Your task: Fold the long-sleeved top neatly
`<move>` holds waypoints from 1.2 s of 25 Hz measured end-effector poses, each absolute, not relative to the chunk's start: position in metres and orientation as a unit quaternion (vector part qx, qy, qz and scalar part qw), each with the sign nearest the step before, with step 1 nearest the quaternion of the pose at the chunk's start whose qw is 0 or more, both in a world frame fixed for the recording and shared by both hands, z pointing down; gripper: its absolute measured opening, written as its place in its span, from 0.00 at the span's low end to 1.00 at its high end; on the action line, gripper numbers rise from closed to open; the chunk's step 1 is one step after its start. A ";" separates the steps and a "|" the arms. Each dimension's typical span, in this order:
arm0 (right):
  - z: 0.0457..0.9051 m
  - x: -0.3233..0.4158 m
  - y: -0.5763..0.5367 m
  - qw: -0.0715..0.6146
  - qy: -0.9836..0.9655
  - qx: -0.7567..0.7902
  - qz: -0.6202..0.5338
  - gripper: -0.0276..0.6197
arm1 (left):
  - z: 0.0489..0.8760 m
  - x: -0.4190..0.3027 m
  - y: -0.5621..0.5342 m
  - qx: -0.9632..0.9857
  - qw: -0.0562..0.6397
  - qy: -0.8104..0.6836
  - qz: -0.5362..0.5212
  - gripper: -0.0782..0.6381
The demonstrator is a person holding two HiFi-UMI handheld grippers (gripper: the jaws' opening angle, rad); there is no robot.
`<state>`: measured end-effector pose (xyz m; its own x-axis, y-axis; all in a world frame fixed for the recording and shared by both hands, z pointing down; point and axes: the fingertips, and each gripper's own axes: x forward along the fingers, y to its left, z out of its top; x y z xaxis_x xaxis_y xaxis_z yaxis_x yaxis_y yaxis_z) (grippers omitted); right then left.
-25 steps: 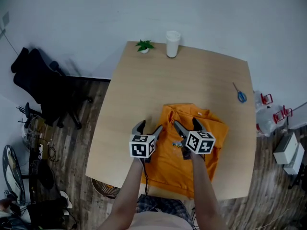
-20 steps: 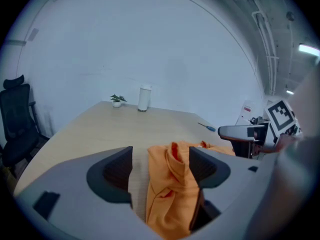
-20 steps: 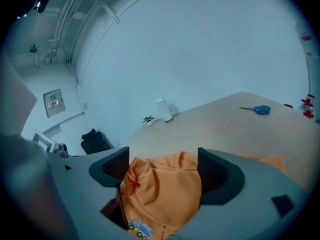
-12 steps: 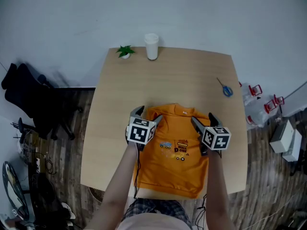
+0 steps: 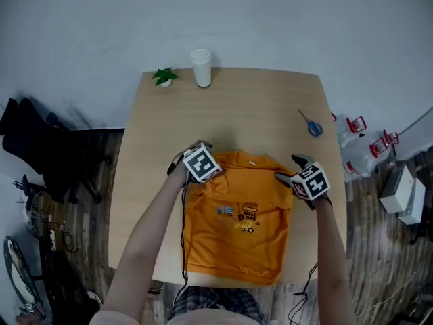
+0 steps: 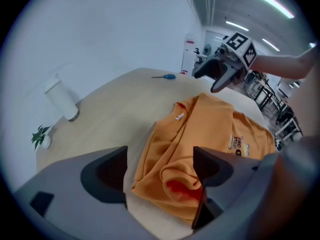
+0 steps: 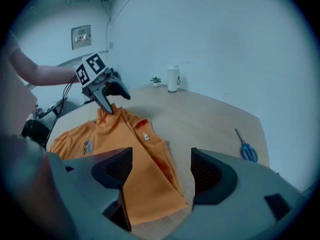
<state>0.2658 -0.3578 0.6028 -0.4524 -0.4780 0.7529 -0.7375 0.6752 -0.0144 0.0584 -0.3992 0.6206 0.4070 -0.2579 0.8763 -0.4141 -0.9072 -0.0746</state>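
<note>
Table [image 5: 237, 107]: cup [image 5: 201, 68], plant [image 5: 164, 76] far; scissors [image 5: 312, 125] right.
Top [image 5: 237, 242]: orange, table's near middle.
Left gripper [image 6: 160, 169]: wide, opening, top between jaws.
Right gripper [image 7: 162, 166]: wide, closing, top between jaws.
Floor [image 5: 88, 188]: planks; chair [image 5: 34, 141] left.

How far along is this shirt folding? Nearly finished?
About midway, I'd guess. Done: the orange top lies print-up on the table with no sleeves sticking out. In hand: the left gripper has bunched cloth between its opening jaws at one shoulder; the right gripper has the other side's edge between its closing jaws; neither pinches yet. Left: that bunch needs smoothing, and the body likely needs folding over.
</note>
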 end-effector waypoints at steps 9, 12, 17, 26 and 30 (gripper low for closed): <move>0.662 0.291 -0.358 0.485 -0.809 0.276 0.184 0.54 | 0.672 0.038 -0.388 0.783 0.103 -0.083 0.608 0.66; 0.672 0.292 -0.356 0.500 -0.805 0.258 0.190 0.52 | 0.684 0.030 -0.388 0.772 0.113 -0.079 0.621 0.66; 0.681 0.286 -0.352 0.514 -0.800 0.231 0.206 0.46 | 0.694 0.029 -0.384 0.770 0.139 -0.075 0.619 0.61; 0.684 0.281 -0.340 0.497 -0.805 0.220 0.239 0.31 | 0.691 0.035 -0.377 0.781 0.130 -0.061 0.607 0.51; 0.682 0.277 -0.334 0.505 -0.809 0.207 0.218 0.12 | 0.689 0.039 -0.369 0.787 0.121 -0.054 0.603 0.35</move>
<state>0.2773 -0.3340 0.6822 -0.4036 -0.1142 0.9078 -0.5557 0.8188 -0.1441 0.0394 -0.3686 0.6886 0.2670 0.0616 0.9617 -0.2301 -0.9650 0.1257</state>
